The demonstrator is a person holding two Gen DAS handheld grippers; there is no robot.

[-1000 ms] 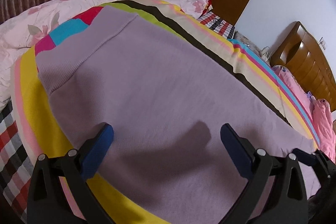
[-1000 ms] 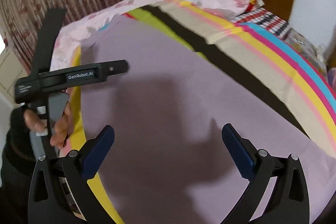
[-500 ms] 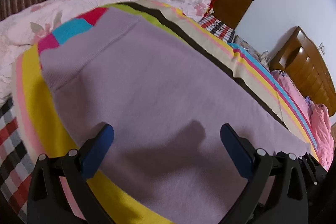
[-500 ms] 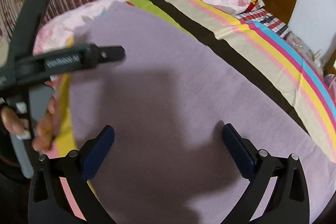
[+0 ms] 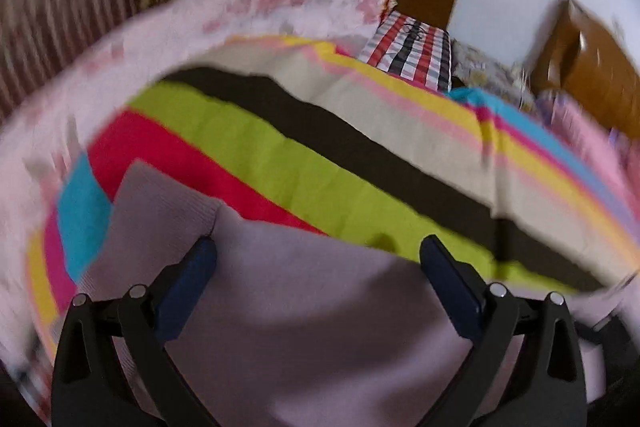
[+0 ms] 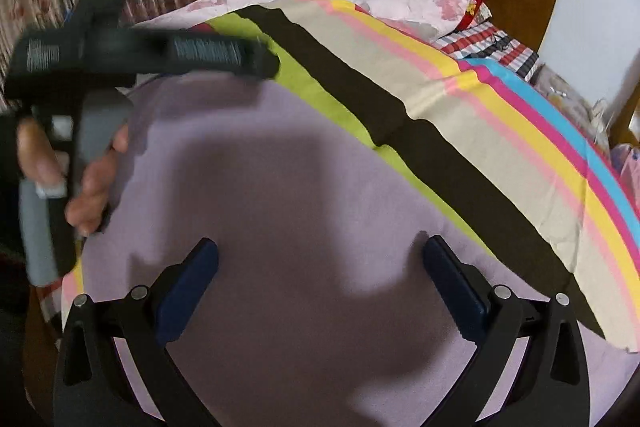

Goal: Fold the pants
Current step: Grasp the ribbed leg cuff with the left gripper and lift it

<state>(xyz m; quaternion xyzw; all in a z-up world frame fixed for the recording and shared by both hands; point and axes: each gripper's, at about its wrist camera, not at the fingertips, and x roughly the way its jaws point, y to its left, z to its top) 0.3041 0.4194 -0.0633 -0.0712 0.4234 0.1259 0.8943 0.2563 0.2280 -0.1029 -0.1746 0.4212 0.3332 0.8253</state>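
Clearly both grippers, left gripper (image 5: 318, 259) and right gripper (image 6: 320, 261), hover wide open and empty over lilac knit pants (image 6: 280, 211) spread on the striped bedspread (image 6: 460, 131); best to pinch one edge squarely before folding.

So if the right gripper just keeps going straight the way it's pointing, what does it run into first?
Most likely the lilac pants. The right gripper is open and angled down over that fabric, which fills the gap between its fingers. Depth is hard to judge, but nothing else shows in that line before the cloth.
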